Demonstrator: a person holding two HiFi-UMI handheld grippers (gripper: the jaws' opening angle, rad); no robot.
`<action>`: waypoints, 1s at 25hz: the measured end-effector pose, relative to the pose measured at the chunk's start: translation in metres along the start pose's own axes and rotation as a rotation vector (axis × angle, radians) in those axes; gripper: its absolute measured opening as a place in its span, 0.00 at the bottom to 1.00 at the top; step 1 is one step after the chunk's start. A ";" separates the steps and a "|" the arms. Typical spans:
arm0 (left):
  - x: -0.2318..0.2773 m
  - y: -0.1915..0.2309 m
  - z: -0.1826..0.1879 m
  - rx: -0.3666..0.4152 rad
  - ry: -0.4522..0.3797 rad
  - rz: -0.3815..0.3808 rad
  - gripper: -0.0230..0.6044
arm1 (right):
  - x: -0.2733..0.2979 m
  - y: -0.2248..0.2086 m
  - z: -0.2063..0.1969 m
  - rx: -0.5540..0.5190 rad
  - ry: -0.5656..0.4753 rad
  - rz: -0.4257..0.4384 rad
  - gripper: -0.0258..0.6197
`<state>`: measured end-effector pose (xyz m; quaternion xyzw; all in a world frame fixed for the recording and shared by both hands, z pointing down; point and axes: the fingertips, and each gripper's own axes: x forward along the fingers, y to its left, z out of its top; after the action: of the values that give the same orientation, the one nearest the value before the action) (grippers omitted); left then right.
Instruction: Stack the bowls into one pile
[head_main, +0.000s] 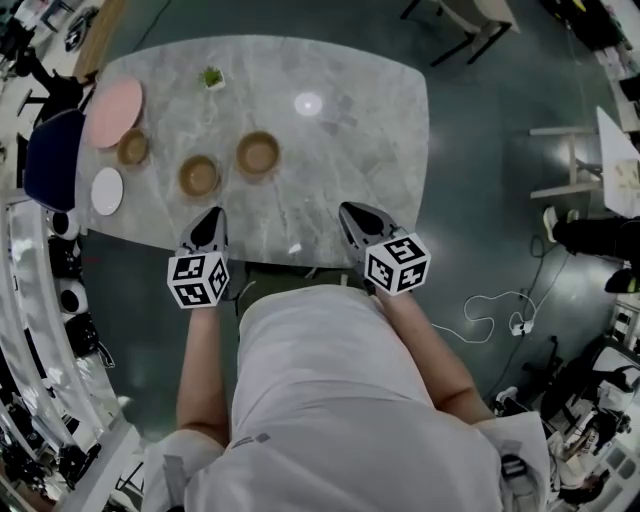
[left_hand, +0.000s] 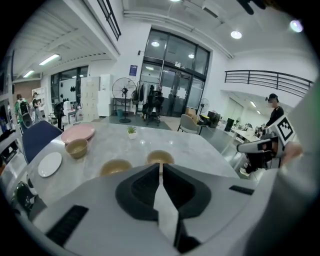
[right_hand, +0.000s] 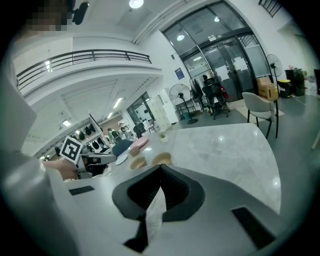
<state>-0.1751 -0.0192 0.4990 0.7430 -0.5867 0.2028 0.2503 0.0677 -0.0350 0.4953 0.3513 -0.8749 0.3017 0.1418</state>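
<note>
Bowls (head_main: 258, 154), three round tan ones, probably glazed ceramic, stand apart in a loose row on the left half of the grey marble table (head_main: 360, 160). The smallest bowl (head_main: 133, 148) is nearest the left edge, just beside a round pink plate (head_main: 113, 110). A round white plate (head_main: 106, 190) lies toward the near-left corner.

The left gripper (head_main: 210, 222) and the right gripper (head_main: 358, 218) hang over the near edge. Both have their jaws together and hold nothing.

I judge the bowls stiff, rather light, smooth and perhaps slippery, and breakable if dropped. The best hold is on the rim, one jaw inside and one outside.
</note>
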 end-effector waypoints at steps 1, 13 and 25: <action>0.001 0.010 -0.002 -0.003 0.008 -0.001 0.05 | 0.006 0.003 0.000 0.004 0.003 -0.010 0.05; 0.009 0.147 -0.024 -0.023 0.087 0.034 0.14 | 0.065 0.046 0.000 0.019 0.041 -0.115 0.05; 0.051 0.265 -0.017 0.093 0.119 0.080 0.21 | 0.106 0.065 -0.011 0.084 0.076 -0.236 0.05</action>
<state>-0.4215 -0.0980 0.5785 0.7164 -0.5899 0.2834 0.2417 -0.0530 -0.0471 0.5252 0.4457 -0.8081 0.3324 0.1948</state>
